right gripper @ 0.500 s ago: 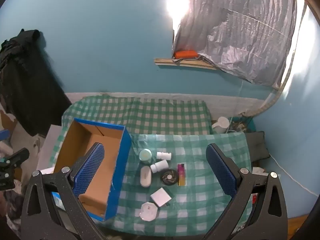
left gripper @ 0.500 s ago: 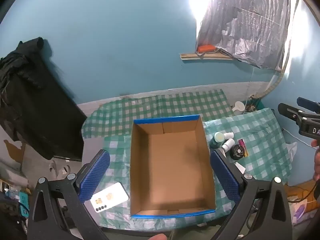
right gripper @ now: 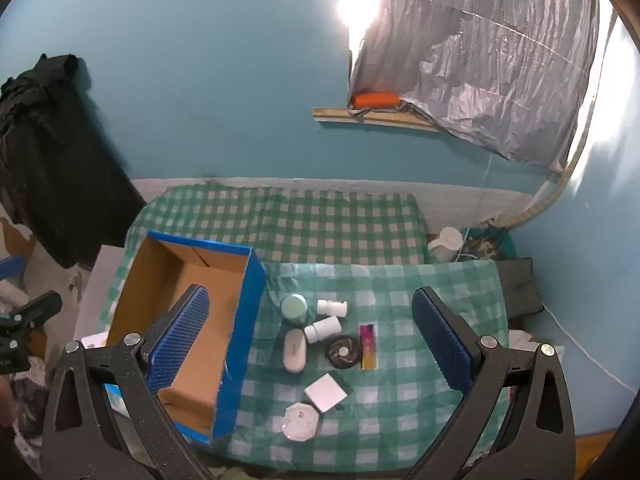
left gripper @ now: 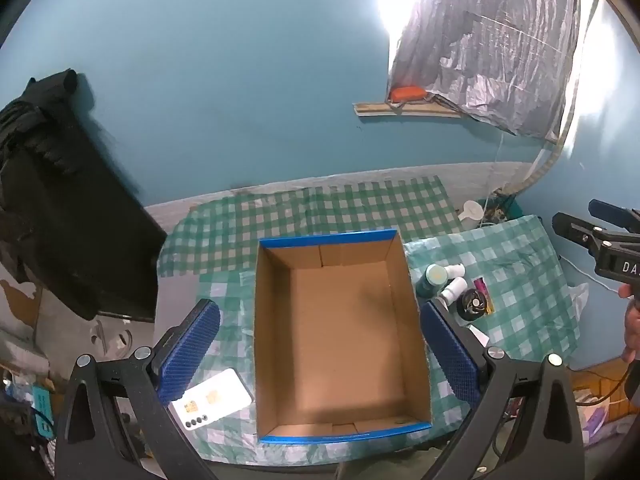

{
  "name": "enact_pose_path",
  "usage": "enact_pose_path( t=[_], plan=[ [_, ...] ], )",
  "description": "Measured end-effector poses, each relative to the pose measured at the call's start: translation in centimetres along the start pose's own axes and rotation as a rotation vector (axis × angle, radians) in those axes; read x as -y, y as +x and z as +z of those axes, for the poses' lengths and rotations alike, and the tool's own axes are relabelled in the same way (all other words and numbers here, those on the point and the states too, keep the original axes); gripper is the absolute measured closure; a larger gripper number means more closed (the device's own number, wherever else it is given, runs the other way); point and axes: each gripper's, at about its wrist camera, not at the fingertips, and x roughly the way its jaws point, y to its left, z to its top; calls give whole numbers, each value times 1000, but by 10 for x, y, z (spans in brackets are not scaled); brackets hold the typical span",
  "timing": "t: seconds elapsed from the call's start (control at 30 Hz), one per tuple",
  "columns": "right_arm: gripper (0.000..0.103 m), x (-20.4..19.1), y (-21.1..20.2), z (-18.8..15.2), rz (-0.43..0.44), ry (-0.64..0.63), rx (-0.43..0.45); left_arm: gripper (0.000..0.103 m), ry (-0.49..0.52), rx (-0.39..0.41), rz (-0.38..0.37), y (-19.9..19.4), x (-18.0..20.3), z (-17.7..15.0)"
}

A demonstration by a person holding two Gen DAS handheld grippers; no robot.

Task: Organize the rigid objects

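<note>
An empty cardboard box with blue rim (left gripper: pixel 340 340) (right gripper: pixel 244 308) sits on a green checked cloth. My left gripper (left gripper: pixel 320 354) is open high above the box. My right gripper (right gripper: pixel 308 348) is open high above a cluster of small items: a teal-capped jar (right gripper: pixel 294 307), two white bottles (right gripper: pixel 332 307) (right gripper: pixel 323 329), a white oval case (right gripper: pixel 295 349), a black round tin (right gripper: pixel 343 352), a pink-yellow stick (right gripper: pixel 368 346), a white square box (right gripper: pixel 325 393) and a white octagonal piece (right gripper: pixel 301 421). The jar (left gripper: pixel 434 278) and tin (left gripper: pixel 472 305) also show in the left wrist view.
A white card box (left gripper: pixel 212 398) lies left of the cardboard box. A white jug (right gripper: pixel 446 244) stands at the back right by cables. Black clothing (left gripper: pixel 60 216) hangs on the left wall. A shelf with an orange object (right gripper: pixel 374 100) is on the blue wall.
</note>
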Motion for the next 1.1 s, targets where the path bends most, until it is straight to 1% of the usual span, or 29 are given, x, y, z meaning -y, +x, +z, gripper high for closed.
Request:
enact_pose_path(
  t=[0.07,0.1,0.23,0.63,1.1],
  plan=[
    [2,1,0,1,0,1,-3,2,5,0,-2,3,1,2],
    [2,1,1,0,1,1,-1,2,9,8,-5,-2,0,-1],
    [2,2,1,1,0,2,-3,2,17,8,-12,-3,2,-1],
    [2,10,3,-1,6,-3,-17,2,16,-15,-10,0,7,1],
    [2,-2,8,4,14,-29,-43,2,16,-24,-13,2,4,4]
  ],
)
